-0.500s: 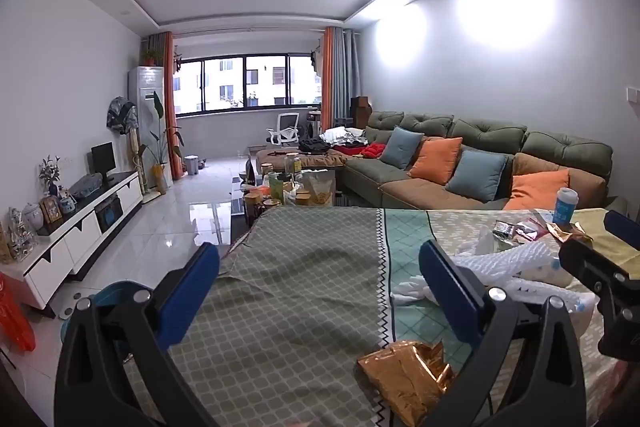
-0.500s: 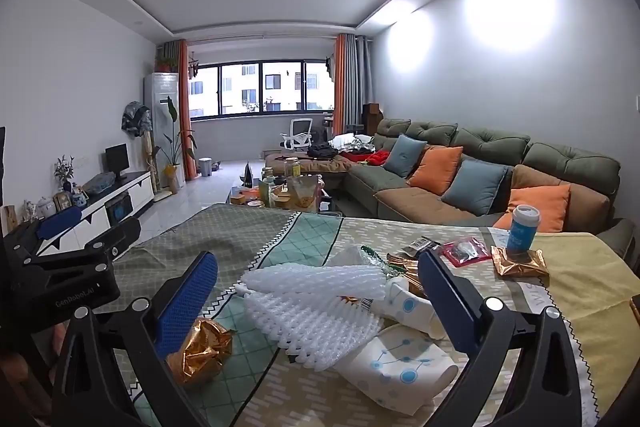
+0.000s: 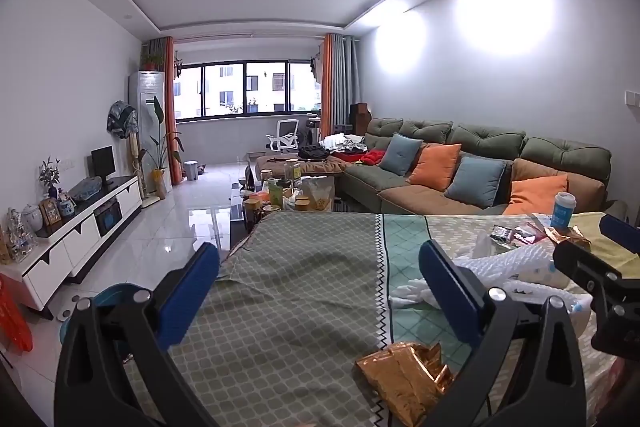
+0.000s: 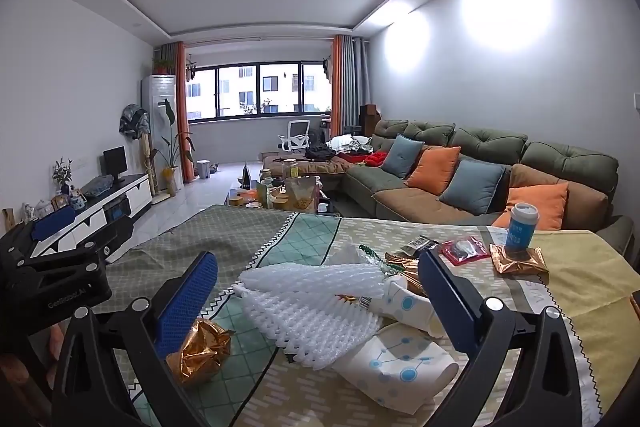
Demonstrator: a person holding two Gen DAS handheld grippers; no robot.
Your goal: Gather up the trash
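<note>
A: Left tongs (image 3: 318, 287) wide apart, nothing between. Right tongs (image 4: 316, 291) wide apart too, nothing pinched yet. Both up over the worktop (image 3: 280, 307), tipped down a little.

B: And the trash?

A: All over the right half of the worktop. Crinkly gold wrapper (image 3: 404, 375) near, just by the right finger of the left tongs. White foam netting (image 4: 308, 299) right between the fingers of the right tongs, but lower down, not touched. Paper cup with blue dots (image 4: 396, 363) near, lying on its side under the netting's edge. Farther off: blue cup (image 4: 520, 227) standing on a second gold wrapper (image 4: 518, 261), and a pink packet (image 4: 464, 249) beside it.

B: How to do it well?

A: Probably start with the nearest piece. Go down slowly, get one finger on each side, squeeze soft. Foam netting likely squashy and light, so grab in the middle, not the tip. Gold wrapper flat and slippery, so maybe scoop from an edge. Watch out not to pull the cloth up too.

B: Anything only in one view?

A: Left view: a blue round thing (image 3: 104, 301) on the floor by the worktop's left edge, maybe a bin, hard to tell. Not in the right view. Right view: the whole pile, dotted cup and all. Left view only catches the pile's edge.
</note>
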